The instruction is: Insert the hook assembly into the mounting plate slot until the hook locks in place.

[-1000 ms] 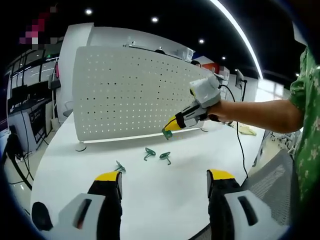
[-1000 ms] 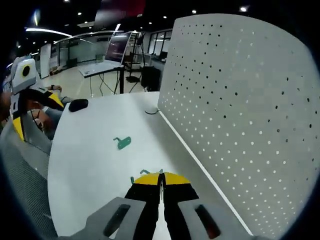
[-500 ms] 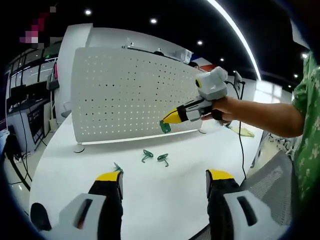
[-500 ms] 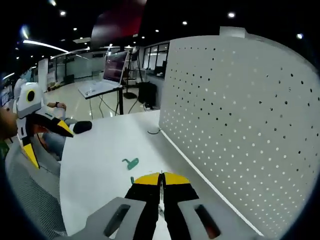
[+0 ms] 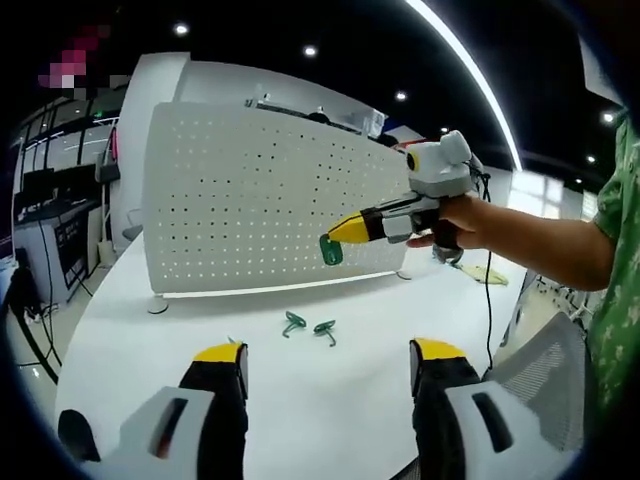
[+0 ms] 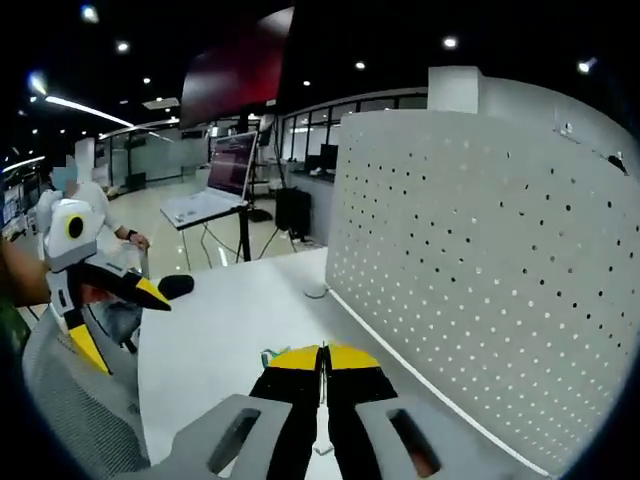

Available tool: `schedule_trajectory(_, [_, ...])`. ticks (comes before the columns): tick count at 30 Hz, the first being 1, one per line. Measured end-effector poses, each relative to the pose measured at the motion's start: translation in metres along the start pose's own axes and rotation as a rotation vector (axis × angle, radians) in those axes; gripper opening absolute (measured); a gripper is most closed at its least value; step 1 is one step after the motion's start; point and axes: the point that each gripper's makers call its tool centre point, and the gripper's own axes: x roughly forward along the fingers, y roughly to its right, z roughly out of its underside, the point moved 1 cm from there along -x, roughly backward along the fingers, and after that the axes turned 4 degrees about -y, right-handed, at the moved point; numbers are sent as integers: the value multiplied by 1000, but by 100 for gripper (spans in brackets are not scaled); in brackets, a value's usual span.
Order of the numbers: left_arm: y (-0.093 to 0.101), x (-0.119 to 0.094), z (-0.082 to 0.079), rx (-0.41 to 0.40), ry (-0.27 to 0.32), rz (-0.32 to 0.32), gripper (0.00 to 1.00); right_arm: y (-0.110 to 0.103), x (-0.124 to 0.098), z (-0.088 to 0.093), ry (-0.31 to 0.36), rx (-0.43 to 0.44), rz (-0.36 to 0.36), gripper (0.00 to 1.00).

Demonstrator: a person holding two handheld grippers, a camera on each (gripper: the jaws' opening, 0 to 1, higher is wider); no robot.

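1. In front of the upright white perforated metal panel (image 5: 250, 205), which stands on the white tabletop (image 5: 300, 400), the right gripper (image 5: 335, 232) hangs in the air with its yellow-tipped jaws pressed together on a small green plastic hook (image 5: 331, 250). In the left gripper view the hook dangles just below the jaw tips, near the panel's face but, as far as I can judge, not yet touching it.
2. In the right gripper view the same jaws (image 6: 322, 358) read as closed, a sliver of green showing beside the tips, and the panel (image 6: 480, 270) rises to the right.
3. The left gripper (image 5: 325, 365) sits low over the tabletop, jaws spread wide, gripping nothing.
4. Two spare green hooks (image 5: 309, 325) lie on the tabletop in front of the panel; a third green piece (image 5: 233, 343) lies nearer the left gripper, too small to identify.
5. Judgement, step in hand: bringing the held hook to a hole in the panel. To do it well:
   - square the hook's prongs to the panel face before contact; orientation in the jaws cannot be read from here;
   - pick one hole row and approach straight, no sideways drift;
   - press until seated, then ease the grip only after the hook holds itself.
6. Risk: the panel stands on small feet (image 5: 157, 306); a hard push may tip it. The free left gripper could steady it.
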Motion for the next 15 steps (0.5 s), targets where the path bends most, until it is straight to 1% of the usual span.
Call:
schedule_trajectory(5, [1, 4, -10, 13, 17, 6, 65, -6, -4, -9, 30, 18, -2, 0])
schedule_trajectory(11, [2, 10, -32, 42, 53, 8, 64, -7, -8, -17, 56, 27, 5, 0])
schedule_trajectory(15, [2, 13, -46, 56, 82, 3, 63, -7, -12, -26, 83, 42, 10, 0])
